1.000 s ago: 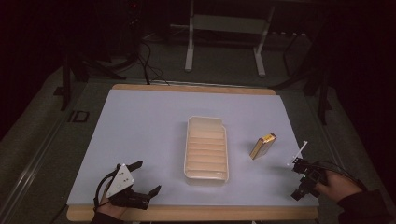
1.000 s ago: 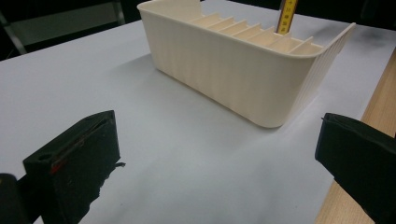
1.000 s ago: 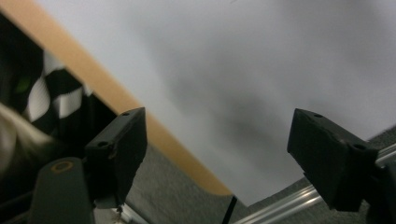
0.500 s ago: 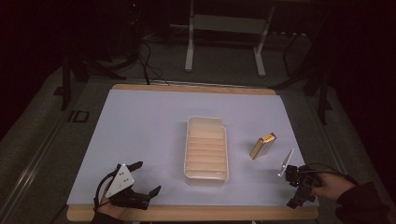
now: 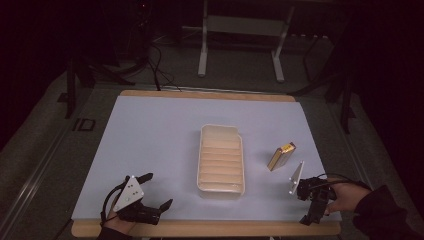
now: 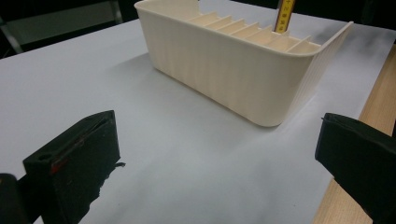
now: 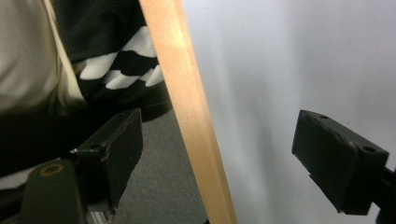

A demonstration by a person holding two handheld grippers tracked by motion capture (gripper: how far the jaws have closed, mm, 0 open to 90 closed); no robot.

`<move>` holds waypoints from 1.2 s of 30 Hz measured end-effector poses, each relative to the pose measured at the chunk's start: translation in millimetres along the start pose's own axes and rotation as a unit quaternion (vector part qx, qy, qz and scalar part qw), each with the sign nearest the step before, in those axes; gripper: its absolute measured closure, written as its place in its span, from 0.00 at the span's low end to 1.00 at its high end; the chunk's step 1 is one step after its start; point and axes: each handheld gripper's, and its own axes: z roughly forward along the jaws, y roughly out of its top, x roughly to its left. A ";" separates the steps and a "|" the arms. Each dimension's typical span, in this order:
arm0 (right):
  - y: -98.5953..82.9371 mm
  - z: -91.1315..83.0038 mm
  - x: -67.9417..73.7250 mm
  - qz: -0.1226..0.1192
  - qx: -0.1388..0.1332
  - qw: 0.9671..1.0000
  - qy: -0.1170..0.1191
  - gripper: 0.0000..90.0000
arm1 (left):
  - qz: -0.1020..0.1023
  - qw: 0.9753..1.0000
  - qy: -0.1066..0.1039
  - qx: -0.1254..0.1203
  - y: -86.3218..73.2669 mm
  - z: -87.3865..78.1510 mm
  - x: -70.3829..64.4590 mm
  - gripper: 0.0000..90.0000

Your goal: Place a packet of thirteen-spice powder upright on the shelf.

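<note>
Resting near table's front edge, both grippers' jaws apart, empty: left gripper (image 5: 150, 192) near tray (image 5: 221, 159), right gripper (image 5: 307, 205) beside.

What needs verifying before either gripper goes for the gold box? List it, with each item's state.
1. Left gripper open and empty: ok, its jaws stand wide apart with bare mat between them.
2. Right gripper open and empty: ok, its jaws are apart in the right gripper view.
3. Right gripper aimed at the gold box: not ok, its camera looks at the table's wooden edge and a sleeve.
4. Gold box free of the cream tray: ok, a strip of mat separates them.
5. Tray compartments empty: ok, none hold anything.
6. Box's contents or weight: cannot tell.
</note>
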 end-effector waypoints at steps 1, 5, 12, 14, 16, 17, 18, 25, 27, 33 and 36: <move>0.0 0.0 0.0 0.000 0.000 1.000 0.000 0.18 | 0.000 1.000 0.000 0.000 0.0 0.0 0.0 0.00; 6.9 -10.2 6.1 -0.037 -0.006 0.999 -0.026 0.20 | -0.001 1.000 -0.001 0.001 -0.2 0.1 0.1 0.00; 17.7 -24.8 10.1 -0.090 -0.017 0.994 -0.059 0.23 | -0.002 1.000 -0.001 0.002 -0.5 0.5 0.1 0.00; 20.5 -28.1 10.2 -0.098 -0.019 0.993 -0.060 0.24 | -0.002 1.000 -0.001 0.002 -0.6 0.5 0.5 0.00; 23.2 -31.8 10.2 -0.105 -0.023 0.992 -0.063 0.24 | -0.002 1.000 -0.001 0.003 -0.8 0.6 0.8 0.00; 24.6 -33.7 10.1 -0.107 -0.024 0.992 -0.065 0.24 | -0.002 1.000 -0.002 0.003 -0.9 0.7 0.8 0.00; 25.8 -35.9 10.6 -0.110 -0.022 0.991 -0.070 0.25 | -0.002 1.000 -0.002 0.003 -0.9 0.8 0.9 0.00; 31.5 -51.4 6.4 -0.123 -0.026 0.987 -0.101 0.25 | -0.002 1.000 -0.003 0.003 -0.9 0.8 0.9 0.00; 32.0 -58.1 4.5 -0.125 -0.029 0.986 -0.111 0.25 | -0.002 1.000 -0.004 0.003 -1.0 0.9 0.9 0.00; 33.8 -84.3 -2.9 -0.132 -0.042 0.980 -0.145 0.27 | -0.001 1.000 -0.004 0.003 -1.0 1.1 1.0 0.00; 35.8 -95.5 -8.3 -0.134 -0.052 0.977 -0.159 0.27 | -0.001 1.000 -0.004 0.003 -1.1 1.1 1.1 0.00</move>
